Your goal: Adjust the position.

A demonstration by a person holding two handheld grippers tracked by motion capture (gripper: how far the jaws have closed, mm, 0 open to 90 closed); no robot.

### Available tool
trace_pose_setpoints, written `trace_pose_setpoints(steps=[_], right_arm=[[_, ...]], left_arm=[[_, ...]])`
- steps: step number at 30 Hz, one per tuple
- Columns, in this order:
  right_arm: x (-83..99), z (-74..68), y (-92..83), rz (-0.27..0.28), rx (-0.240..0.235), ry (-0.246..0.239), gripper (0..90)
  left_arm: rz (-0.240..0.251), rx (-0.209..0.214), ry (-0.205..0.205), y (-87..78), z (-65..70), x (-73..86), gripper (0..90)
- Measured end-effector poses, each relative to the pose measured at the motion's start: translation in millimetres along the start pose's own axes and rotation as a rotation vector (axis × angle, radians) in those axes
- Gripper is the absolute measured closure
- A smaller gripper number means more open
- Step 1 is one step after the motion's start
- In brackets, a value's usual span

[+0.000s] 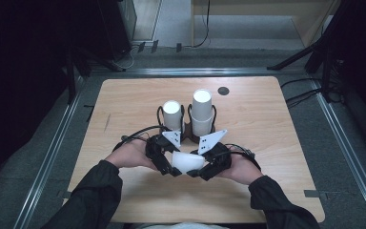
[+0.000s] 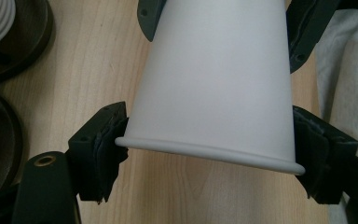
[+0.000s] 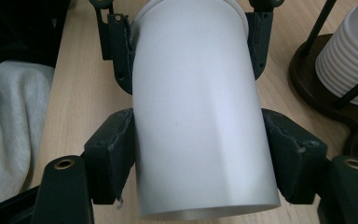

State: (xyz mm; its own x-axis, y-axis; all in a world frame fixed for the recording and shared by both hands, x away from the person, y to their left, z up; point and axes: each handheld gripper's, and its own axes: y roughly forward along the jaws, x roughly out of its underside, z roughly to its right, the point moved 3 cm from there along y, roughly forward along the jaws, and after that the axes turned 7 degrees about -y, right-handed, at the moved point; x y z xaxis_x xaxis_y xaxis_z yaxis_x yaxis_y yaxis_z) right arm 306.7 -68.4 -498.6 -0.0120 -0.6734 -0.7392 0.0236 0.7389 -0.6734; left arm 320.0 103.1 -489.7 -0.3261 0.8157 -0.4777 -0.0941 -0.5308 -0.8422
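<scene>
here the white paper cup (image 1: 187, 161) lies sideways at six o'clock on the table (image 1: 267, 124), left gripper (image 1: 164, 164) pinching its rim end, right gripper (image 1: 205, 168) clamping its base end. pull apart gently, straight along the cup's axis, without crushing it.

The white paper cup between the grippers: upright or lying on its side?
On its side: the white paper cup lies level above the table, rim toward the left hand-held gripper.
</scene>
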Motion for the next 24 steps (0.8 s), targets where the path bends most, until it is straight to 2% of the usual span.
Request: trace_pose_setpoints(steps=[5,9,13,20,24], right_arm=[[-1.1,-0.8,-1.0,0.003,-0.006,0.003,31.0],[-1.7,0.4,-4.0,0.019,-0.001,0.005,30.6],[-1.2,3.1,-10.5,0.049,0.006,0.022,30.6],[-0.6,6.6,-22.5,0.108,0.023,0.048,30.5],[-0.9,7.9,-28.1,0.137,0.028,0.059,30.5]], left_arm=[[0.012,0.018,0.005,-1.0,-0.7,1.4,19.7],[0.055,0.023,0.004,-4.3,-1.7,0.3,17.5],[0.104,0.006,0.002,-8.2,-2.4,-0.6,12.7],[0.164,-0.009,0.001,-14.4,-4.3,-0.5,12.6],[0.22,0.014,-0.035,-18.0,-3.9,-0.8,12.5]])
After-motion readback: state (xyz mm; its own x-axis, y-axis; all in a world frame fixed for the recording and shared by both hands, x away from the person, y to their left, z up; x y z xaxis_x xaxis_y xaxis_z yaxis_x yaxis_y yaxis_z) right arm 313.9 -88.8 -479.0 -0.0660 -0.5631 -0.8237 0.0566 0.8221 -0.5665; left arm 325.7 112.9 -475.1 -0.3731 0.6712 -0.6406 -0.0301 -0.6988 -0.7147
